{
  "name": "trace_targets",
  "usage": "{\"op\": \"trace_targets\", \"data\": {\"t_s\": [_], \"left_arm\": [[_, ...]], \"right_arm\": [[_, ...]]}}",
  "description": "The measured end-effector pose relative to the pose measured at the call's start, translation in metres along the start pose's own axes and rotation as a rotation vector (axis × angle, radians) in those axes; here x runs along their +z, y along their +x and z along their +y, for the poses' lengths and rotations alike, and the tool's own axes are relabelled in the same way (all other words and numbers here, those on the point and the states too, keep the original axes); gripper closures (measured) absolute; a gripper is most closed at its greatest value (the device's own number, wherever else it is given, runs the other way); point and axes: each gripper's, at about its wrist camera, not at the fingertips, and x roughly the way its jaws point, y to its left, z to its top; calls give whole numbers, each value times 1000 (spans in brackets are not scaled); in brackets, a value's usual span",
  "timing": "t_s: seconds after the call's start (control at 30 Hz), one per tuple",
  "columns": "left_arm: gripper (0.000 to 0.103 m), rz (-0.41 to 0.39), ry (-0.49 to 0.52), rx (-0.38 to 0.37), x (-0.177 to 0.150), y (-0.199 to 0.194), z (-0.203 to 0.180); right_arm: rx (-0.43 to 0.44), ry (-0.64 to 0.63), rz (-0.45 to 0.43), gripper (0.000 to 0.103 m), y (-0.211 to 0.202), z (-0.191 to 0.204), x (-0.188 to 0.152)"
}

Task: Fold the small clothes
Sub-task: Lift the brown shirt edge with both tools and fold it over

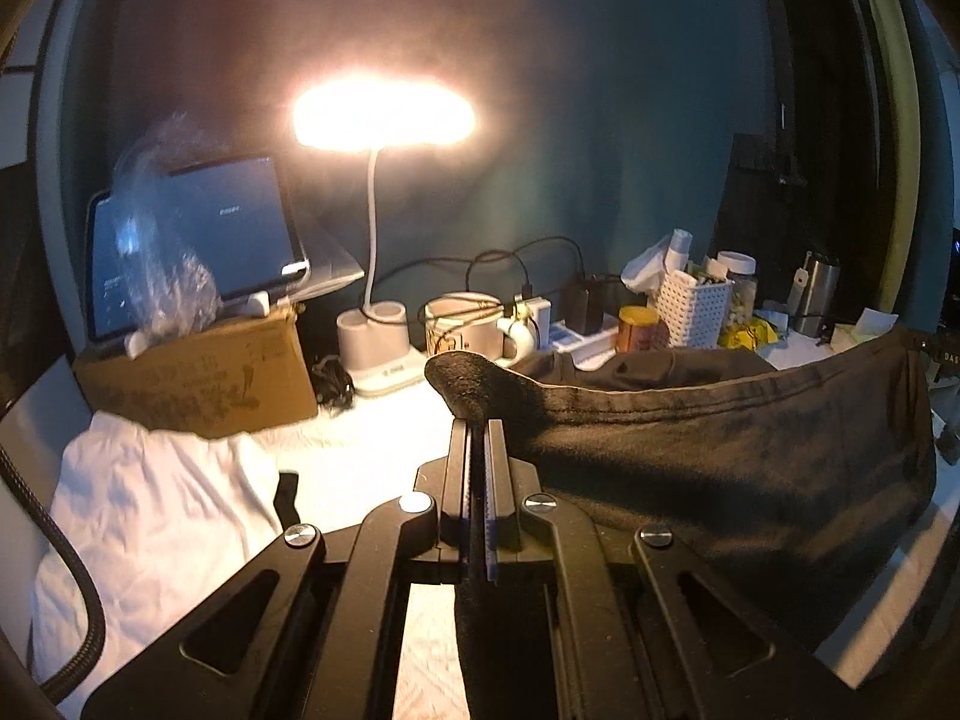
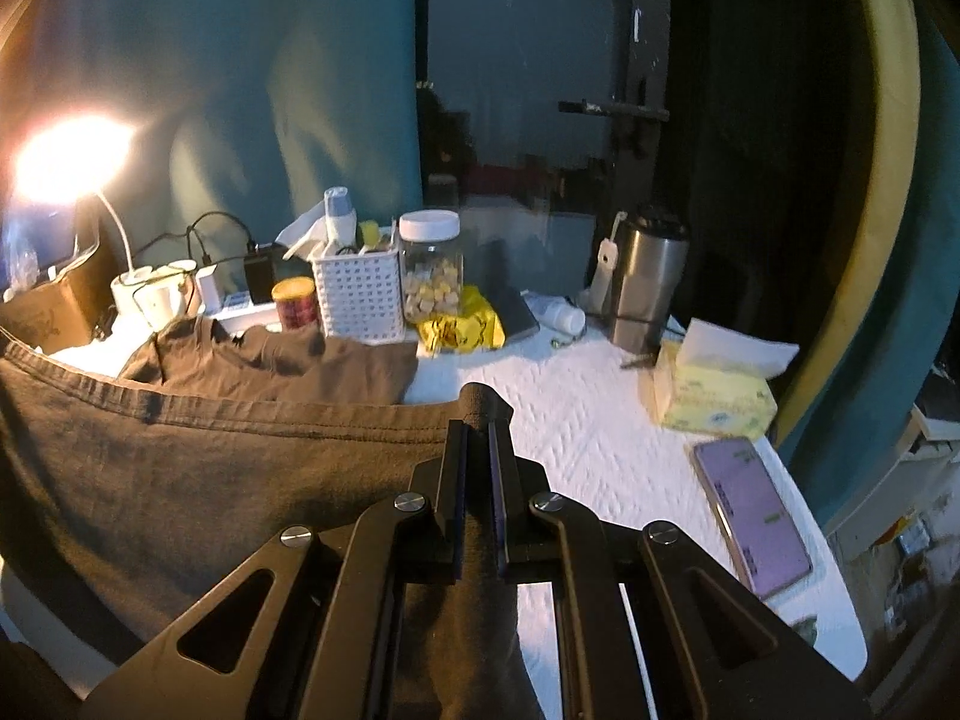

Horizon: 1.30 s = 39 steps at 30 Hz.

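A dark brown-grey T-shirt [image 1: 738, 450] hangs stretched between my two grippers above the white table, its hem edge running across both views [image 2: 198, 462]. My left gripper [image 1: 478, 426] is shut on the shirt's left corner, with cloth poking out past the fingertips. My right gripper [image 2: 478, 429] is shut on the shirt's right corner. The far part of the shirt [image 2: 270, 360] lies on the table behind the lifted edge.
A white garment [image 1: 150, 516] lies at the left beside a cardboard box [image 1: 204, 372] with a tablet on it. A lit desk lamp [image 1: 384, 120], mug [image 1: 468, 324], white basket [image 2: 360, 294], jar [image 2: 432, 264], steel tumbler [image 2: 648, 282], tissue box [image 2: 714, 396] and phone [image 2: 750, 510] stand around.
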Motion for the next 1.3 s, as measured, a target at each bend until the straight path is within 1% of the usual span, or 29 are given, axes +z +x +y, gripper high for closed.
{"op": "trace_targets", "data": {"t_s": [0.2,0.5,0.83,1.0,1.17,1.3], "left_arm": [[101,-15,13,9,15,23,3],[101,-37,33,28,39,57,7],[101,-30,73,46,56,95,10],[101,-38,71,64,67,113,16],[101,-25,75,70,70,136,19],[101,-13,83,76,68,153,20]], "right_arm": [[7,-9,-29,95,23,1,24],[11,-46,-41,95,61,5,52],[16,-75,-50,95,100,8,77],[18,-95,-58,95,119,10,92],[17,-117,-54,95,139,14,101],[16,-130,-39,95,160,20,101]]}}
